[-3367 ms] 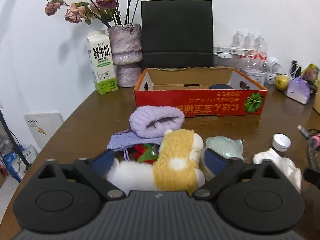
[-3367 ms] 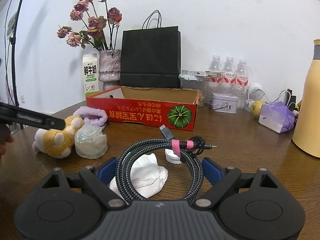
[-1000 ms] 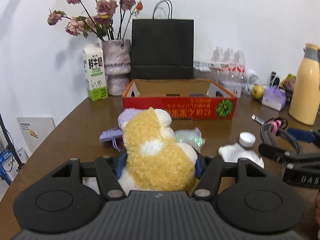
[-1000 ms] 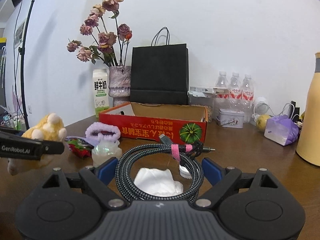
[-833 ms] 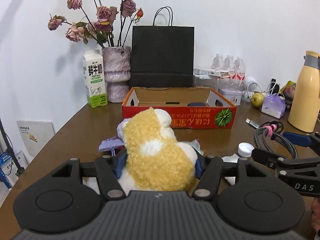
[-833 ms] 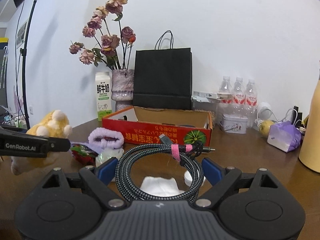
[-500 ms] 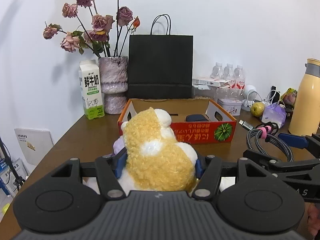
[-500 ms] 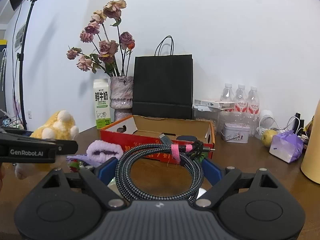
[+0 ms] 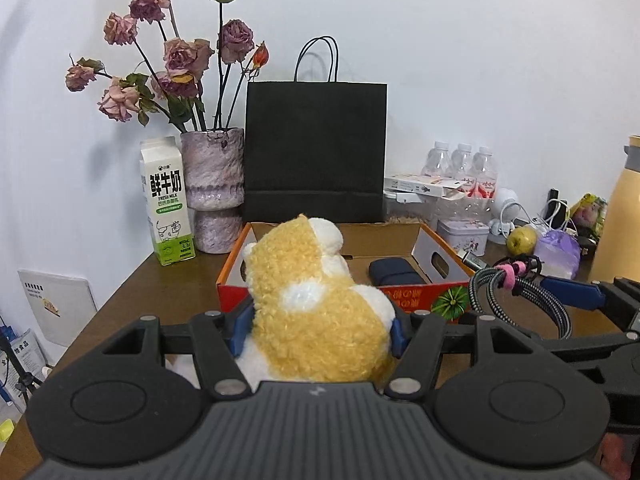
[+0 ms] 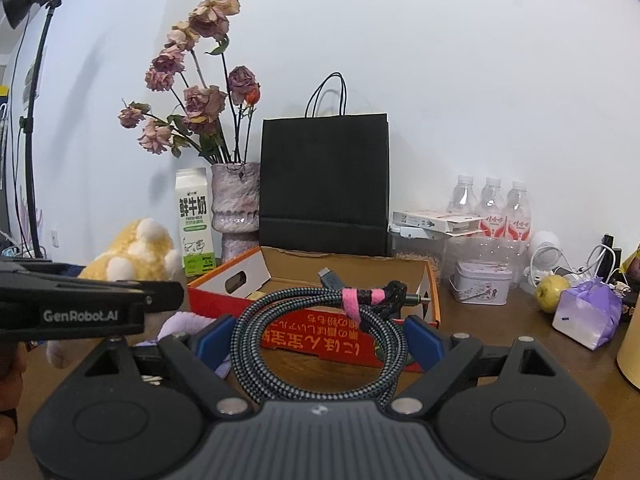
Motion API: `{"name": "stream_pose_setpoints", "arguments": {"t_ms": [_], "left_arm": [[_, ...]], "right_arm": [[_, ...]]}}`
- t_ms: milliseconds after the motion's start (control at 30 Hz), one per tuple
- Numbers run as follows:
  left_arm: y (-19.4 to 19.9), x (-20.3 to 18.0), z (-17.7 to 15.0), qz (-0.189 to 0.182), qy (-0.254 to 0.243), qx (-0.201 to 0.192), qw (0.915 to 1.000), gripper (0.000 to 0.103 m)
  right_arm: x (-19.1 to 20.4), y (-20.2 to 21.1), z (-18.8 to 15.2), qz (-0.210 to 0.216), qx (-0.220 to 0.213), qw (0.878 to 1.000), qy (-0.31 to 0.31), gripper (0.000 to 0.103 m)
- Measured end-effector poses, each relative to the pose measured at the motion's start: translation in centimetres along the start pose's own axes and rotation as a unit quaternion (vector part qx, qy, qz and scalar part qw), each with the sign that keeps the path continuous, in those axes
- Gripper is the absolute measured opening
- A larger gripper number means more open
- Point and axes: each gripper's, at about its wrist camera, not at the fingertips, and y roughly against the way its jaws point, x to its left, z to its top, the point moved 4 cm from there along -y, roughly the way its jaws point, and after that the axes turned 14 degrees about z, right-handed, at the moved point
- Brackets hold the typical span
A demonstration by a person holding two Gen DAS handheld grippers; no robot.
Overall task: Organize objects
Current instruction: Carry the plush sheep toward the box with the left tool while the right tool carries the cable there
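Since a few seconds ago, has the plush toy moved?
Yes. The plush toy, shut in the left gripper, has risen off the table toward the red box.

Each hand-held gripper, left (image 9: 320, 326) and right (image 10: 320, 338), has a ribbed dark-grey body, two round black discs, silver screws and blue finger pads (image 10: 424, 340), and the left one carries white "GenRobot.AI" lettering along its side.

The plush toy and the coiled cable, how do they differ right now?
The plush toy is fluffy, yellow and white, and sits in the left gripper; the coiled cable is a dark braided loop tied with a pink strap, in the right gripper. The toy fills its fingers; the cable is an open ring. Both are held above the table near the red box.
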Motion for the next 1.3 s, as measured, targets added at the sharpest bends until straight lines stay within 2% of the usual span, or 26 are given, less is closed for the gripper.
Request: {"name": "stream_pose_setpoints", "arguments": {"t_ms": [500, 1300], "left_arm": [[-5.0, -0.8, 3.4, 0.01, 0.031, -0.009, 0.9994, 0.063], [-11.6, -1.7, 5.9, 0.026, 0.043, -0.007, 0.9987, 0.063]], "right_arm": [[-2.7, -4.6, 2.6, -0.013, -0.017, 1.0, -0.004, 0.089], [-6.5, -10.7, 4.1, -0.023, -0.011, 1.0, 0.002, 0.089]]}}
